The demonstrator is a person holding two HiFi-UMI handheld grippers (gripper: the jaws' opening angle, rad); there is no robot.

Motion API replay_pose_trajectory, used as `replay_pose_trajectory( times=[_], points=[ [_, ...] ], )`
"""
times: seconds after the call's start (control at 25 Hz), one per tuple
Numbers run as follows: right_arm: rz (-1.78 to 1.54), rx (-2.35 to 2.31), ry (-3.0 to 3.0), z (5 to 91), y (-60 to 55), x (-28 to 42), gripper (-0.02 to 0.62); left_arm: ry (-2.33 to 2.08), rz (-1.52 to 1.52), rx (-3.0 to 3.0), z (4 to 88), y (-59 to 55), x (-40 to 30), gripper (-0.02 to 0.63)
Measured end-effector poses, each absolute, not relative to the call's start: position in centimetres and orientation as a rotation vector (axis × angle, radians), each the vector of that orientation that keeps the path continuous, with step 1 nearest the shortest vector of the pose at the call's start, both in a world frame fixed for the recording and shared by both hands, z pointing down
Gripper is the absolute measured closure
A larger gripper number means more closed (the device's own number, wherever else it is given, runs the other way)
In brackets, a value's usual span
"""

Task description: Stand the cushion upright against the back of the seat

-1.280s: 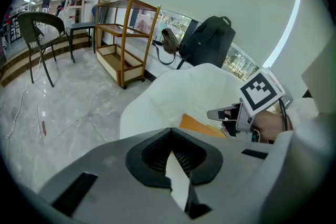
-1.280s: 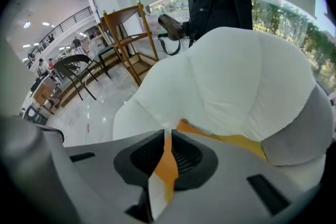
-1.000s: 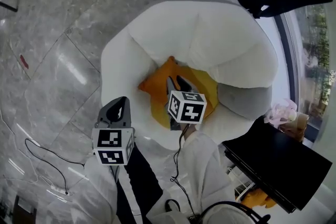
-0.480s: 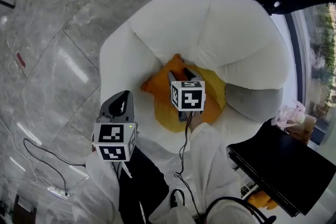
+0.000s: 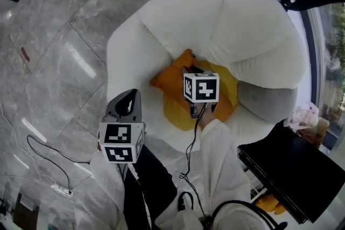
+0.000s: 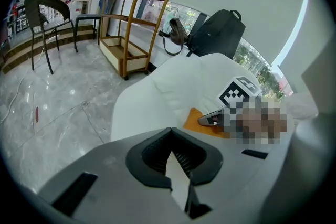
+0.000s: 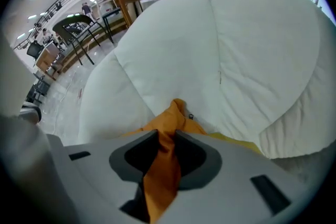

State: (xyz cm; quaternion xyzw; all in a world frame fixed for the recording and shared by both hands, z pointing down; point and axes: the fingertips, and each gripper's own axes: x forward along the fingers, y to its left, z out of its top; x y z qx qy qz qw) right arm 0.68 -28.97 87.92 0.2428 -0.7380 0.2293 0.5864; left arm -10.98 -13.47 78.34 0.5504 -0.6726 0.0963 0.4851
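Right gripper view: the right gripper [image 7: 166,140] is being pointed steeply down over the seat. Its jaws have just been closing, and a fold of the orange cushion [image 7: 177,114] is being pinched between the pads, close to one corner. The cushion is lying flat on the seat of the white armchair [image 7: 226,44], not yet upright, with its far corner touching the foot of the backrest. The corner grip is probably being taken so the cushion can be swung up against the backrest.

Left gripper view: the left gripper [image 6: 170,148] is being held off the chair's front edge with jaws drawn together and nothing between them. It is likely being kept clear.
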Motion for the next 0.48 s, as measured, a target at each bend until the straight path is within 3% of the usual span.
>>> replay_pose_trajectory(
  times=[0.2, 0.48],
  points=[
    [0.484, 0.587, -1.737, 87.1, -28.3, 1.0, 0.494, -1.622, 0.25, 1.35, 77.7, -13.1, -10.5, 0.6],
    [0.53, 0.704, -1.794, 82.2, -27.7, 2.8, 0.508, -1.58, 0.293, 1.398, 75.4, -12.7, -9.0, 0.6]
  ],
)
